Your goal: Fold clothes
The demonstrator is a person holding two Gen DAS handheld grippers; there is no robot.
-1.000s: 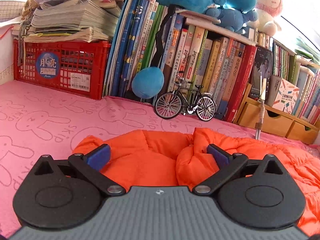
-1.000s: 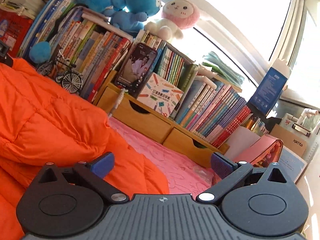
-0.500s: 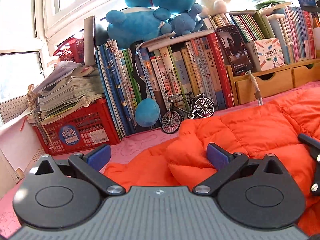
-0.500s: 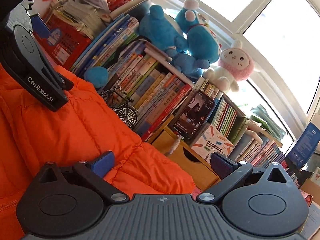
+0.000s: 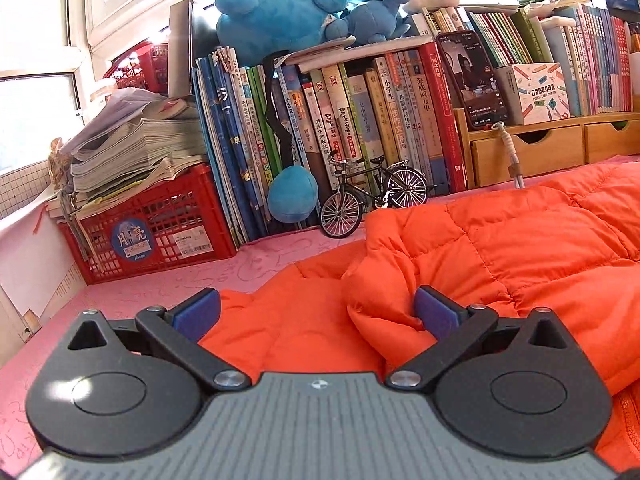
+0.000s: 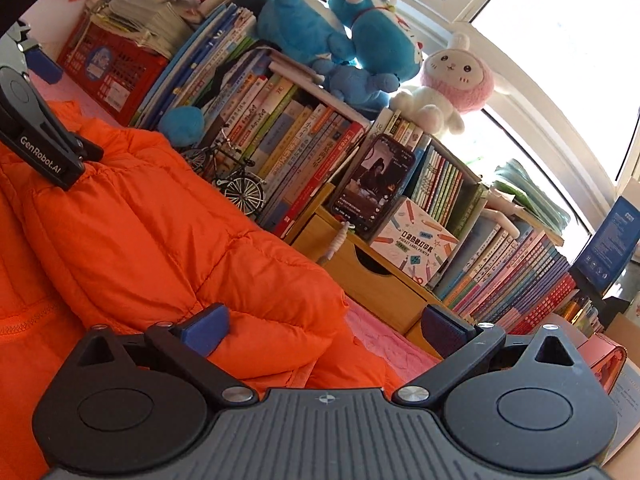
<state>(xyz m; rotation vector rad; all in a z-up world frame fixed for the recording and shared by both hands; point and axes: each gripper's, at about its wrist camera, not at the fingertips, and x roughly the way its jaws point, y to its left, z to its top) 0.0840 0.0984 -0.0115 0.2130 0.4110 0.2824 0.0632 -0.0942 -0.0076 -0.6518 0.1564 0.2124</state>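
Observation:
An orange puffer jacket (image 5: 500, 248) lies spread on a pink rabbit-print cloth (image 5: 168, 288). In the left wrist view my left gripper (image 5: 318, 314) is open, its blue pads wide apart over a bunched fold at the jacket's left end. The right wrist view shows the same jacket (image 6: 152, 232) filling the left side. My right gripper (image 6: 326, 326) is open over the jacket's right end, the left pad against the fabric and the right pad in free air. The left gripper's black body (image 6: 36, 136) shows at the far left of that view, resting on the jacket.
Behind the jacket stand a red crate (image 5: 148, 224) under stacked papers, a row of upright books (image 5: 340, 128), a model bicycle (image 5: 372, 196) and wooden drawers (image 5: 532, 152) holding a phone (image 5: 472, 76). Blue plush toys (image 6: 352, 36) sit on top.
Both grippers have tilted and lifted their view from low over the jacket toward the shelf. The left gripper has shifted right along the jacket's end; both stay open.

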